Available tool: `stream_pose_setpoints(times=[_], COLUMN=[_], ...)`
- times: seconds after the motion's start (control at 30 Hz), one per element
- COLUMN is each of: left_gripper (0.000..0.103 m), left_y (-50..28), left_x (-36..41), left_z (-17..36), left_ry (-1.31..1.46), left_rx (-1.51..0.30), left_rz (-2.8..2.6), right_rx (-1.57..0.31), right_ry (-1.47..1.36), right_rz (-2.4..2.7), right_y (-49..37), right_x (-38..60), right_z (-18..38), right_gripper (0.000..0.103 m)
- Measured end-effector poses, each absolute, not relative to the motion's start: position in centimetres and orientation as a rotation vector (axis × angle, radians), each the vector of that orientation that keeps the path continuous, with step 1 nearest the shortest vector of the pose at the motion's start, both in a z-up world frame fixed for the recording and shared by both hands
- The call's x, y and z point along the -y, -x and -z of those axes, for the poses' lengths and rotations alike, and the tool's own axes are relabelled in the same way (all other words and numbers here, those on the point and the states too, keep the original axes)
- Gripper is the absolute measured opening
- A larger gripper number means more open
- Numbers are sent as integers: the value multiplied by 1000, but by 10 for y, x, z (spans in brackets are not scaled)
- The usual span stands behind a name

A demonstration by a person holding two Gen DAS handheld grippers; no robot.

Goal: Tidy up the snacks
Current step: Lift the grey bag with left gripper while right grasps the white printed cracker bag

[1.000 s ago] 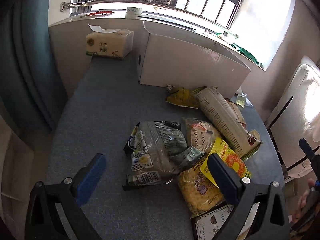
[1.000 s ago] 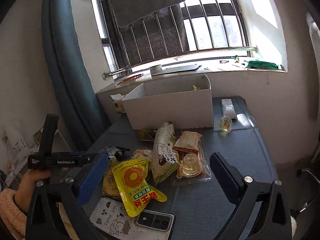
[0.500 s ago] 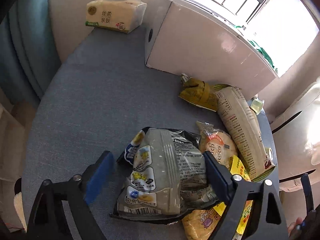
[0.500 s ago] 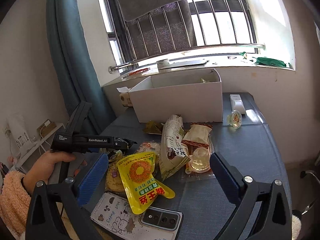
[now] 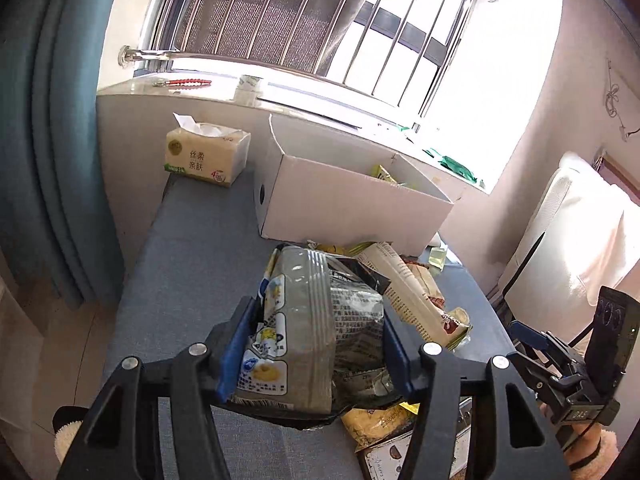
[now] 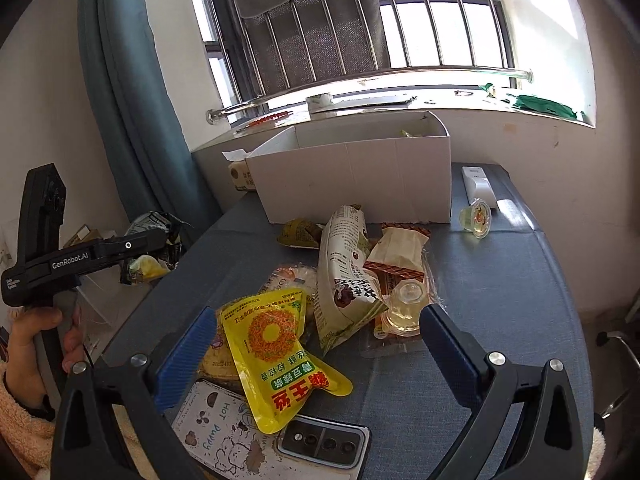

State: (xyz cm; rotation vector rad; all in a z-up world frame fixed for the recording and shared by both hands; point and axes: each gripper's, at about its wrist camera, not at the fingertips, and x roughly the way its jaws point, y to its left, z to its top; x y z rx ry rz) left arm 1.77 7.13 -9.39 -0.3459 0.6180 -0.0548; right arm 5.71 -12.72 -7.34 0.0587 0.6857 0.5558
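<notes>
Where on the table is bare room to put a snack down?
Bare blue cloth lies left of the snack pile, between the tissue pack and the table's near edge, and right of the jelly cup. In front of the white box it is crowded.

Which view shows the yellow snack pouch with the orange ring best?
The right wrist view: the yellow snack pouch with the orange ring lies face-up and almost whole between the open right gripper fingers. In the left wrist view only a yellow sliver peeks out under the grey-black snack bag.

I'm in a home room: teal curtain (image 5: 48, 128), barred window (image 6: 400, 20), tissue pack (image 5: 206, 156) beyond my hand-held gripper on the worktop (image 5: 192, 248).
</notes>
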Motion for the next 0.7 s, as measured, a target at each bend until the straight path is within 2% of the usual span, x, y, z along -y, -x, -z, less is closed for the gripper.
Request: stream_pose_setpoints(times=[0.1, 0.4, 0.63, 0.67, 0.7], left_gripper=[63, 63, 63, 63, 63], left_y=[-2, 9, 8, 8, 8], left_x=[-75, -74, -74, -76, -77], left_z=[81, 73, 83, 84, 85], left_ry=[335, 281, 301, 306, 308], left_rx=[-551, -520, -540, -543, -542], left_rz=[44, 43, 48, 48, 45], right_rx=[-682, -754, -1034, -1037, -1018], right_ry=[-58, 156, 223, 237, 250], right_rz=[-553, -528, -584, -571, -571], right_y=[-68, -157, -223, -223, -221], right_x=[122, 71, 35, 34, 33], right_z=[71, 78, 122, 126, 126], right_gripper=[103, 103, 102, 97, 64])
